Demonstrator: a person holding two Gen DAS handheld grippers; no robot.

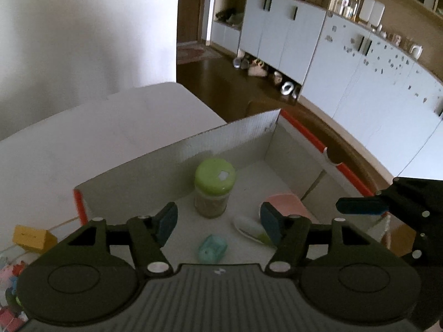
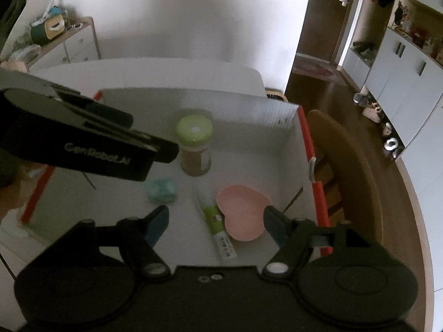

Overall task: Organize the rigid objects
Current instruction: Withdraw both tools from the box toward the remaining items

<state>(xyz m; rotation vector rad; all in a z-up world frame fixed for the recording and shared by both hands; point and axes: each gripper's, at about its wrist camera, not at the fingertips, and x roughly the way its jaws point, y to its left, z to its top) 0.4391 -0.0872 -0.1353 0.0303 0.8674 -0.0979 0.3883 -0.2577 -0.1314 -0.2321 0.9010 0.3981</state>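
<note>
Left claw (image 1: pixel 218 221) and right claw (image 2: pixel 216 222) both hang wide open and empty above the box (image 2: pixel 293 149); jar (image 2: pixel 195 146), pink dish (image 2: pixel 243 213), tube (image 2: pixel 214 218) and teal piece (image 2: pixel 161 191) lie inside, seemingly gathered there for tidying.

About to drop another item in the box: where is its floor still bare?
Bare floor runs along the far wall right of the green-lidded jar, up to the box corner. The near middle is crowded: teal piece, tube and pink heart dish lie close together.
</note>
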